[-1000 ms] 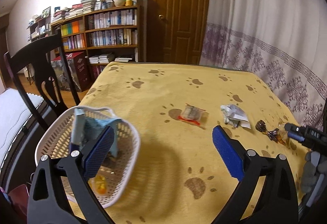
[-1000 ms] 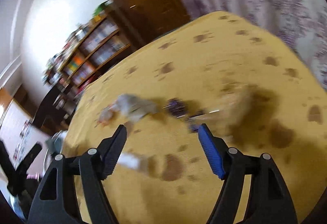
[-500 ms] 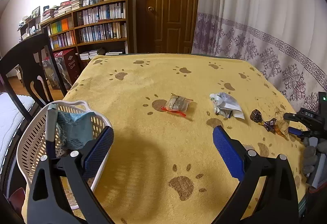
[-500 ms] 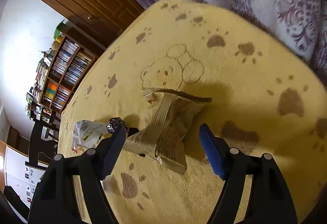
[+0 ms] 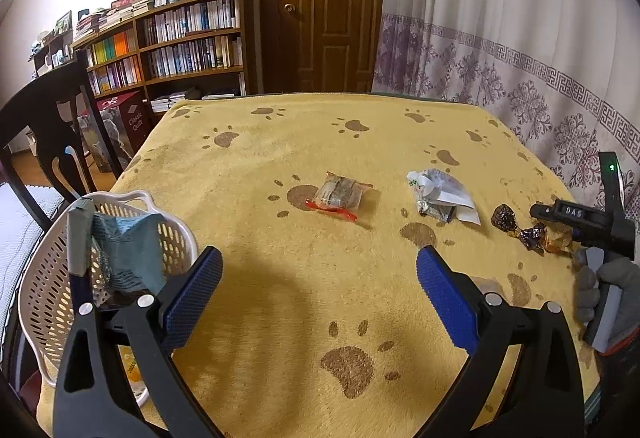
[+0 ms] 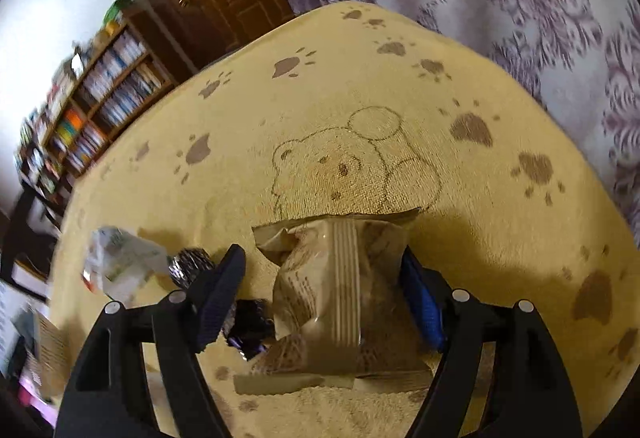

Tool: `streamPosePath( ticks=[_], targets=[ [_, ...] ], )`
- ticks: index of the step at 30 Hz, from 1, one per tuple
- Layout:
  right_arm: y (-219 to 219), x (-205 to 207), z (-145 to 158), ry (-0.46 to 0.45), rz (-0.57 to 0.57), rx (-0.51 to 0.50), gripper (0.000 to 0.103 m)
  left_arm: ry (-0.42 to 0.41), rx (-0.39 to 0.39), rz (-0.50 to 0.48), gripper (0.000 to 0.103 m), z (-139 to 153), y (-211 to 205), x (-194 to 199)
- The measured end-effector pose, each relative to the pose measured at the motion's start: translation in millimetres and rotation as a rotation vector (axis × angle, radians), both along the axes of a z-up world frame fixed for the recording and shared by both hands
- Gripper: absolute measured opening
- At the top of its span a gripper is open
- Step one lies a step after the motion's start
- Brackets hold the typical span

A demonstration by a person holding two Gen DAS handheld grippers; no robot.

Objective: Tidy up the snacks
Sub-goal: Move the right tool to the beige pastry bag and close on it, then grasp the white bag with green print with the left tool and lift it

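Note:
A tan snack packet lies on the yellow paw-print cloth. My right gripper is open and straddles it; the right finger sits against the packet's edge and the left finger stands a little apart. My left gripper hovers open and empty above the cloth. A white lattice basket at the left holds a teal packet. A clear packet with a red strip, a white wrapper and dark foil candies lie on the cloth.
A dark foil candy and a purple one lie just left of my right gripper's left finger. A gloved hand holds the right gripper at the table's right edge. A dark chair, bookshelves, a door and a curtain surround the table.
My right gripper has swung over and come down, so the tan packet now lies between its fingers. My left gripper has drawn back from over the basket toward the table's middle.

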State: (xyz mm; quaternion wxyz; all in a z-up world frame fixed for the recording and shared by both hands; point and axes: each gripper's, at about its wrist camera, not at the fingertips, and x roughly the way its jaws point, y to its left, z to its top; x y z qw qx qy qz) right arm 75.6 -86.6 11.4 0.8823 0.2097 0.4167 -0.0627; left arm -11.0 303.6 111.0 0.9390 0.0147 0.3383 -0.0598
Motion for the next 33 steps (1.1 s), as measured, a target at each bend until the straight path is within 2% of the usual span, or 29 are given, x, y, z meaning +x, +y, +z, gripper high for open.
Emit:
streamPosePath(
  ticks=[4, 7, 14, 20, 29, 33],
  targets=[
    [9, -4, 0, 0.016, 0.04, -0.128, 0.06, 0.008, 0.009, -0.009, 0.099, -2, -7, 5],
    [7, -8, 0, 0.013, 0.069, -0.151, 0.056, 0.015, 0.02, -0.022, 0.099, -5, -17, 10],
    [-10, -18, 1, 0.001, 0.062, -0.144, 0.055, 0.039, 0.056, -0.061, 0.099, -12, -47, 26],
    [-30, -26, -2, -0.037, 0.026, -0.104, 0.055, 0.063, 0.064, -0.134, 0.099, -21, -86, 48],
    [-30, -27, -4, -0.064, 0.041, -0.093, 0.056, 0.066, 0.076, -0.233, 0.099, -30, -143, 97],
    [-29, -28, -5, -0.07, 0.042, -0.097, 0.057, 0.068, 0.123, -0.258, 0.099, -42, -163, 120]
  ],
)
